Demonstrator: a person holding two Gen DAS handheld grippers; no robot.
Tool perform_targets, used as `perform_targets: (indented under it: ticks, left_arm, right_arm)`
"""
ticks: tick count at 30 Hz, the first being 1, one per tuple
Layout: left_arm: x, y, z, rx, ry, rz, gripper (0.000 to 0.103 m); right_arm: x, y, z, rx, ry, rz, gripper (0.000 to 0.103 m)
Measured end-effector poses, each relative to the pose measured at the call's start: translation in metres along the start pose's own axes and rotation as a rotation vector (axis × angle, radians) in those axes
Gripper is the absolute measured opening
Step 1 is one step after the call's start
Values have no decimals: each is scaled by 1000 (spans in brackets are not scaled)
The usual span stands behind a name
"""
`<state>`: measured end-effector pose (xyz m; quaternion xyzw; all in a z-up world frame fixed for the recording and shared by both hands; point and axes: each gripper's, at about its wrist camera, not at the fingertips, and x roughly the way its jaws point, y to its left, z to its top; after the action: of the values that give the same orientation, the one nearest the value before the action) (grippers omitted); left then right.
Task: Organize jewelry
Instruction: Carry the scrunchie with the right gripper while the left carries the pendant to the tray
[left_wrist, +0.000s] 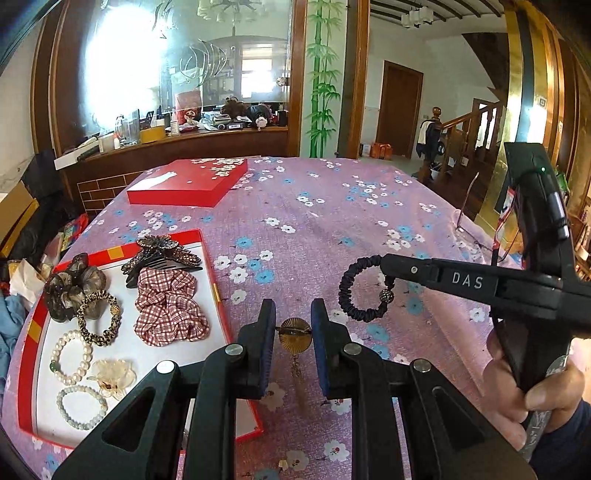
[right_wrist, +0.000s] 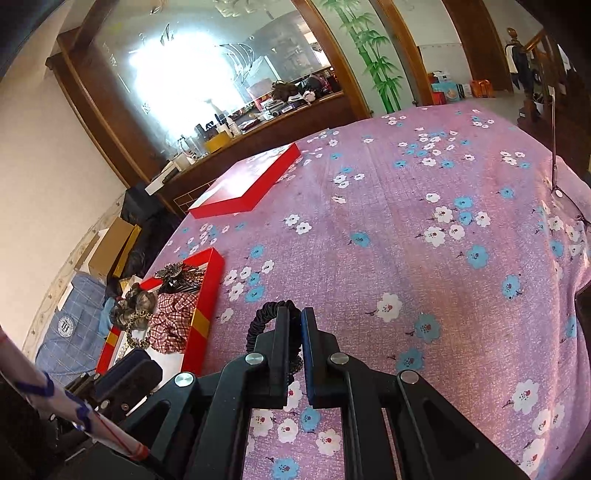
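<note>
My left gripper (left_wrist: 293, 325) is shut on a gold fan-shaped brooch (left_wrist: 292, 338) with a dangling tassel, held just above the flowered cloth, right of the red tray (left_wrist: 212, 273). My right gripper (left_wrist: 384, 264) comes in from the right, shut on a black hair tie (left_wrist: 360, 293) with a glittery bead that hangs from its tips. In the right wrist view its fingertips (right_wrist: 295, 314) pinch the black hair tie (right_wrist: 269, 314) over the cloth. The tray (right_wrist: 207, 295) holds a checked scrunchie (left_wrist: 170, 310), hair clips, a leopard hair tie and bead bracelets.
A red box lid (left_wrist: 188, 181) lies at the far left of the pink flowered tablecloth (left_wrist: 332, 221). Glasses (left_wrist: 476, 221) rest near the right edge. A hand (left_wrist: 517, 384) grips the right tool. Clutter and boxes sit beyond the table's left side.
</note>
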<state>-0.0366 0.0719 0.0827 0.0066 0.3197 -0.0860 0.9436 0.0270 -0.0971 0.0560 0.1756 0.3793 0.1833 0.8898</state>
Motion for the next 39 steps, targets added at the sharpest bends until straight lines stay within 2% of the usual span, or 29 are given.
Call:
perform_targets:
  ticks: [12,24,39]
  left_arm:
    - [-11,-3,-5,36,-44,58,19]
    - [-34,8,-4,27,-87,63,19]
    - [-55,41,-7,-44,-127,66,19]
  right_arm:
    - [-1,4,-2,-25,-14,2,7]
    - [-9,6,-8,-4,-10,-10,7]
    - [-26,59,-19,-88,-2,25,7]
